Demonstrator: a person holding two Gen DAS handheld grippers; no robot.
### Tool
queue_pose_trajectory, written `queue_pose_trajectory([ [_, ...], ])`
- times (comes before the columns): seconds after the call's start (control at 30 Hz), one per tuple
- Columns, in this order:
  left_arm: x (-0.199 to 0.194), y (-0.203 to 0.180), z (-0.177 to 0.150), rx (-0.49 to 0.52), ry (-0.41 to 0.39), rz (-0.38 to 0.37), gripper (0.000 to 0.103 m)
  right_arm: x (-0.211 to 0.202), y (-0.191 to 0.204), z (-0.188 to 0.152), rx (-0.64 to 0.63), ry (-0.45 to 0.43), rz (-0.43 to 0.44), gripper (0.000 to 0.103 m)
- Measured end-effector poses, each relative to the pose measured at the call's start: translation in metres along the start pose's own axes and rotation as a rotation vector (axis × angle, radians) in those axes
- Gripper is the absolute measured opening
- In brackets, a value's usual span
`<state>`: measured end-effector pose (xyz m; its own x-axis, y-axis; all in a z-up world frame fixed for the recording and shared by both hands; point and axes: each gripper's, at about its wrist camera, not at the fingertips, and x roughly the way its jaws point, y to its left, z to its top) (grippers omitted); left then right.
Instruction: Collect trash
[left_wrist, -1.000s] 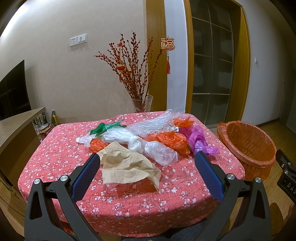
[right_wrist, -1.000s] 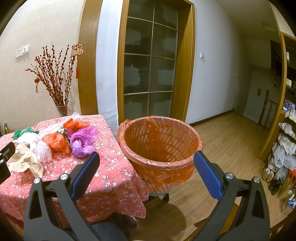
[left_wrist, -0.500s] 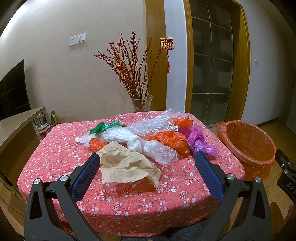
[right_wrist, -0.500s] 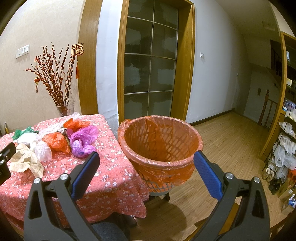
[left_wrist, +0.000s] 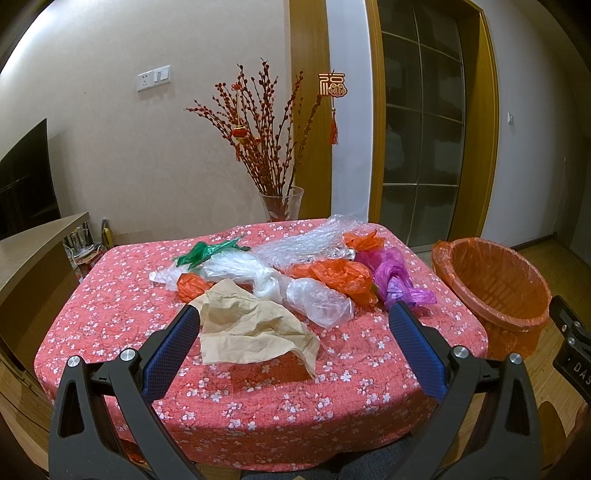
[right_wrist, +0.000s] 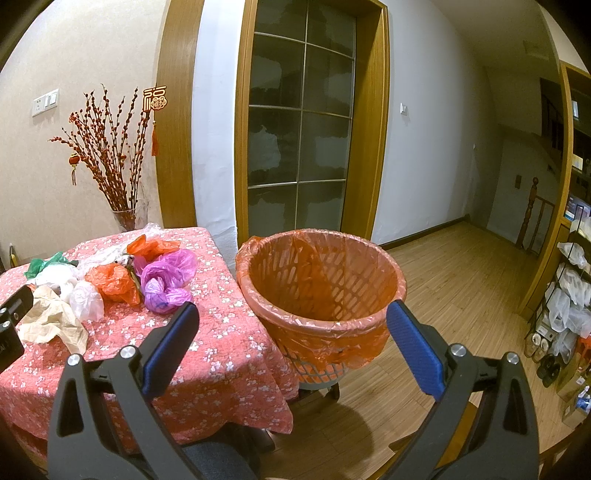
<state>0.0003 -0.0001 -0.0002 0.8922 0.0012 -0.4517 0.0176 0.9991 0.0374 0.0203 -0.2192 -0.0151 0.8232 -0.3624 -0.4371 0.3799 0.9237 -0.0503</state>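
A table (left_wrist: 110, 295) fills the lower middle of the left wrist view, draped in a red cloth printed with small white blossoms that hangs in soft folds over its rounded corners. At the right edge of that frame, just beside the table, stands the wastebasket (left_wrist: 491, 291), a round lattice-walled plastic tub lined with a thin, wrinkled orange bag folded over its rim; in the right wrist view it sits in the centre of the frame.

The trash lies heaped on the far half of the tabletop, well apart from the basket's mouth. Nearest the camera is a crumpled sheet of tan paper (left_wrist: 251, 332), stiff and creased. Behind it, in the middle of the frame, lie a puffy clear plastic bag (left_wrist: 317, 301), a knotted white bag (left_wrist: 236, 269), a sheet of bubble wrap (left_wrist: 306, 243), a glossy orange bag (left_wrist: 340, 277), a twisted purple bag (left_wrist: 395, 277) toward the right and a green bag (left_wrist: 207, 251) toward the left. A glass vase of red berry branches (left_wrist: 269, 147) rises behind the table.

The left gripper (left_wrist: 293, 321) spreads its blue-padded fingers wide apart at the bottom of the frame, empty, the paper showing between them. The right gripper (right_wrist: 291, 319) is likewise spread wide and empty, framing the basket.
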Motion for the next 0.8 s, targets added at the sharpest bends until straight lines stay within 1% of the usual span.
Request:
queue_pose_trajectory([
  [0.8, -0.0009, -0.0035, -0.0017, 0.004, 0.003, -0.003, 0.101, 0.0011, -0.0003, 0.0016, 0.004, 0.001, 0.001, 0.099],
])
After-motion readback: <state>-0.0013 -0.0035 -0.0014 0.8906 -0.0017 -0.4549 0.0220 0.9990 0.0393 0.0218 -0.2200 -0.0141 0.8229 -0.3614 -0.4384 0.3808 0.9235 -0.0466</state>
